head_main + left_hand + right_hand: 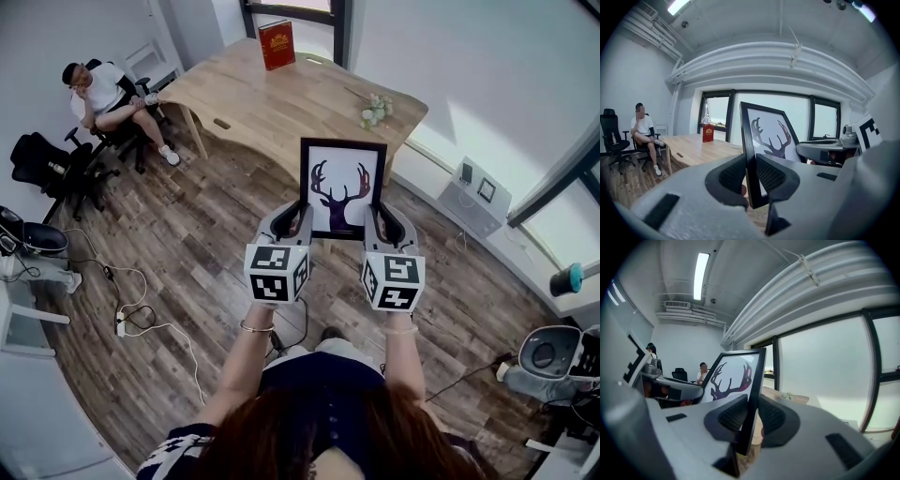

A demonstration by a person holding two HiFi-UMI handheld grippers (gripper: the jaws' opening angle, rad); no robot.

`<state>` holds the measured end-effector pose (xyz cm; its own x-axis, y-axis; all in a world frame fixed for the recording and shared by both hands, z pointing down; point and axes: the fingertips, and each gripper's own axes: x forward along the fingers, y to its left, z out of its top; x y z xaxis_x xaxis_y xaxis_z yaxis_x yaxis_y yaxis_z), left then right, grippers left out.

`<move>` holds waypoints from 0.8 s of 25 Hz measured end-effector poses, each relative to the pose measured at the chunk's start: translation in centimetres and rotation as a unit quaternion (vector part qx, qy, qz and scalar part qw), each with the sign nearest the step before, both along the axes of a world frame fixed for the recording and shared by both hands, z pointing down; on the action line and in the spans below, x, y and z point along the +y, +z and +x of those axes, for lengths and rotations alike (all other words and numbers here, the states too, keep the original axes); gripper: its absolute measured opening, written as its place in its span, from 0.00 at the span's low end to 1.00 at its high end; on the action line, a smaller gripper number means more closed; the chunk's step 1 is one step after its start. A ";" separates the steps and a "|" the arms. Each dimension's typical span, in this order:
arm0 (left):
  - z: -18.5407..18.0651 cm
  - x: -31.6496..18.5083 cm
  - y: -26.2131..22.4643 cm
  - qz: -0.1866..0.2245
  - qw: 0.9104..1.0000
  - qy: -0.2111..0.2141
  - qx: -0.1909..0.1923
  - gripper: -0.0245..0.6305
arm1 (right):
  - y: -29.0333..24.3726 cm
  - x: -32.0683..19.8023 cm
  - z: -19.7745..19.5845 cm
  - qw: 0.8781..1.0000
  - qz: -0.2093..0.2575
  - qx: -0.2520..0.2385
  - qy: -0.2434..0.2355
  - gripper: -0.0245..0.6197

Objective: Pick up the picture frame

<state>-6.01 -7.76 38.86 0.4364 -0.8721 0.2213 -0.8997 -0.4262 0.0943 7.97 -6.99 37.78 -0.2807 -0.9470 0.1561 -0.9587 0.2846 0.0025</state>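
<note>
A black picture frame with a dark deer-head print on white hangs in the air above the wood floor, upright and facing me. My left gripper is shut on its lower left edge. My right gripper is shut on its lower right edge. In the left gripper view the frame stands edge-on, clamped between the ribbed pads. The right gripper view shows the frame pinched the same way between its pads.
A wooden table stands just beyond the frame, with a red book upright at its far edge and a small flower bunch at its right. A seated person is at the far left among office chairs. Cables lie on the floor.
</note>
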 end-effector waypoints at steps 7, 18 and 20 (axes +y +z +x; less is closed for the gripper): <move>-0.7 1.8 -1.3 0.016 1.000 0.003 0.006 0.16 | -1.4 2.0 -0.7 1.000 0.017 0.002 0.005 0.15; -1.4 5.3 -2.9 0.035 0.999 0.006 0.015 0.16 | -3.0 5.8 -1.3 0.999 0.036 0.001 0.012 0.15; -1.5 5.9 -3.1 0.038 0.999 0.008 0.016 0.16 | -3.2 6.4 -1.5 0.999 0.039 0.002 0.013 0.15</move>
